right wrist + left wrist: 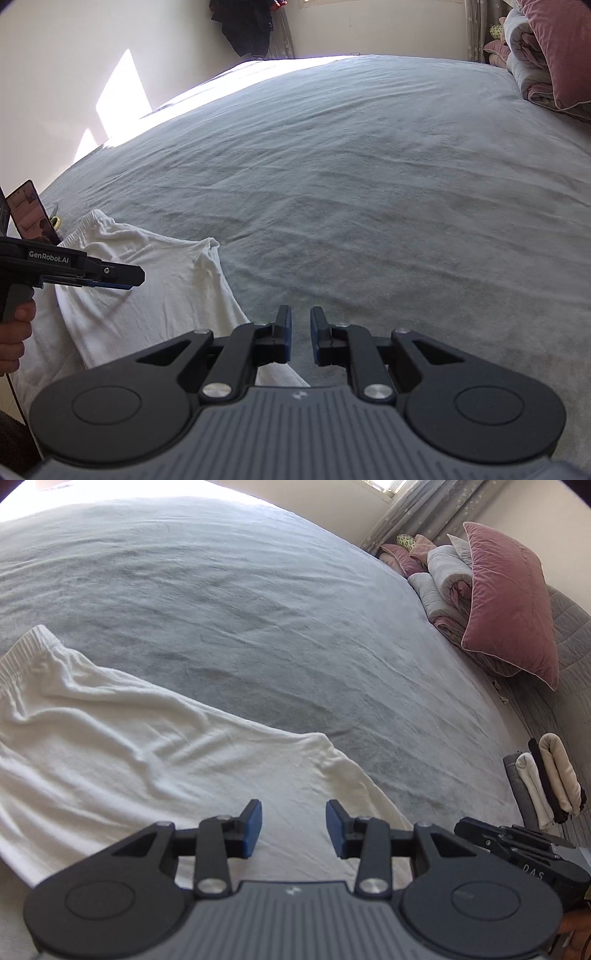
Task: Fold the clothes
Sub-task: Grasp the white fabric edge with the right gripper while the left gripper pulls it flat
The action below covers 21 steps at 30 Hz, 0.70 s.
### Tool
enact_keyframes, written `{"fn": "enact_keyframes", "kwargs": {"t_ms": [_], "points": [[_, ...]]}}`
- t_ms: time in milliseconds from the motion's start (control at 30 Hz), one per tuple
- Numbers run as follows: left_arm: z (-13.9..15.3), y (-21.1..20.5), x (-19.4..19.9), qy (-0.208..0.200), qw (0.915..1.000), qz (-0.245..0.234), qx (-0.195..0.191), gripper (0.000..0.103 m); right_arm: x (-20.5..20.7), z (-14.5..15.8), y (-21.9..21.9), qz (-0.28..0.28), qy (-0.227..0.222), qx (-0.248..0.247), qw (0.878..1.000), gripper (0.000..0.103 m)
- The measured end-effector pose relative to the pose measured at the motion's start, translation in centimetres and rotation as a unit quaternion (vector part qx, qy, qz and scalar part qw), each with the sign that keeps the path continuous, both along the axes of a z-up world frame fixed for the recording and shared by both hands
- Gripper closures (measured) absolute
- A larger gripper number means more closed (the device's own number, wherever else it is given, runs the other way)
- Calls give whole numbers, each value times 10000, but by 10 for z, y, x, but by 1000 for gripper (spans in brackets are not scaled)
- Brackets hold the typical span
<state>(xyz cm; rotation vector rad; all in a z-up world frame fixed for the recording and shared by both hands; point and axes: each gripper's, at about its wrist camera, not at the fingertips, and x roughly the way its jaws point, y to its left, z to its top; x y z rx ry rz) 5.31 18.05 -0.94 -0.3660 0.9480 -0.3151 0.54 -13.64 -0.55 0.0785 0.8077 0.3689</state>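
A white garment [140, 753] is seen spread flat on the grey bedspread [258, 609], its long axis laid from the elastic waistband [18, 657] at far left toward the near right. The left gripper [294, 829] is held over it, jaws parted, nothing between. The right gripper [300, 339] is held narrowly apart, empty, over bare bedspread. Pink pillows [509, 602] are piled by the curtained wall.
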Motion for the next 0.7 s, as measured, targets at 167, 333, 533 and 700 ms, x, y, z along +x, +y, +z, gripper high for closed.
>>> {"fn": "enact_keyframes", "kwargs": {"t_ms": [167,333,533,700], "points": [[1,-18,-2,-197,9993,-176,281,62,-24,-10,-23,52,182,-29,9998,86],[0,-22,5,-293,9986,5,442,63,-35,-19,-38,95,137,151,9997,75],[4,-27,13,-788,9903,106,1142,61,-43,-28,-52,174,-53,313,9993,71],[1,-41,20,-1405,9698,-191,1983,49,-46,-29,-62,327,-137,245,9991,70]]}}
